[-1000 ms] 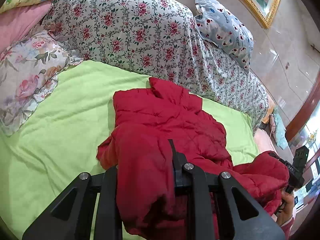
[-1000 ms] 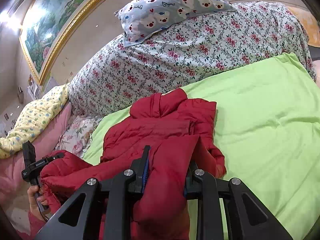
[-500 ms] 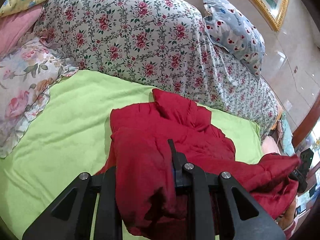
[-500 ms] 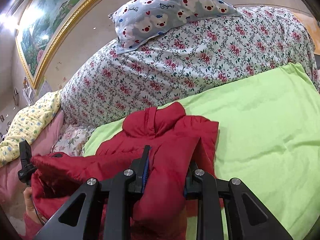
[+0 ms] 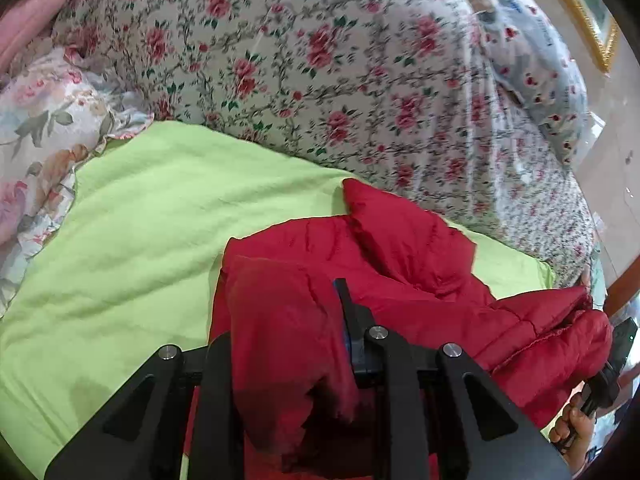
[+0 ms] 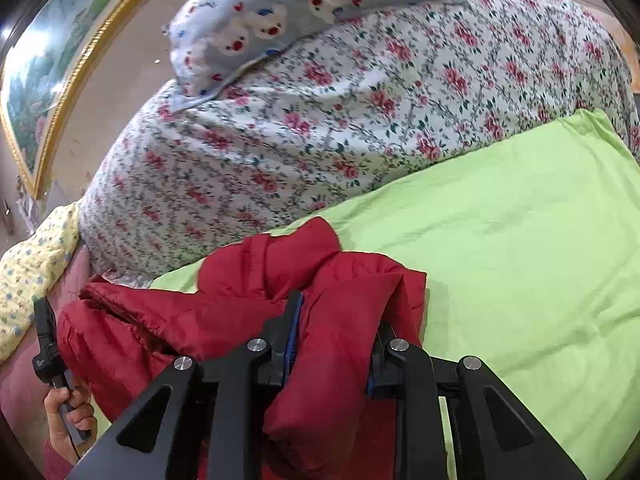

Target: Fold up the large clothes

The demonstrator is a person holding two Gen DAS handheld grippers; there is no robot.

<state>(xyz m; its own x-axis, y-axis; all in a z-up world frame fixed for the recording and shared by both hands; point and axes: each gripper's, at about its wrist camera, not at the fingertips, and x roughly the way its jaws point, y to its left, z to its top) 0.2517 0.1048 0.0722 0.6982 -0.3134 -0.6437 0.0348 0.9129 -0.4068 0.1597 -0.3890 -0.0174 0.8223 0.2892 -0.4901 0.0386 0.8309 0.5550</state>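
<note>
A red puffer jacket (image 5: 404, 264) lies bunched on the green sheet (image 5: 160, 216), its collar pointing toward the floral quilt. My left gripper (image 5: 286, 320) is shut on a thick fold of the jacket's near edge. My right gripper (image 6: 334, 328) is shut on another fold of the same jacket (image 6: 256, 272). Both folds are lifted off the sheet. In the left wrist view the right gripper's handle and hand show at the far right, behind a red bulge. In the right wrist view the left gripper's handle shows at the far left.
A rolled floral quilt (image 5: 320, 72) runs along the back of the bed, with a bear-print pillow (image 6: 300, 12) on it. A flowered pillow (image 5: 40, 132) lies at the left. A gold-framed picture (image 6: 36, 92) hangs on the wall. Green sheet (image 6: 520, 240) spreads to the right.
Both grippers have moved forward toward the quilt with the jacket's near edge, carrying it over the rest of the jacket. The jacket looks shorter and more doubled up.
</note>
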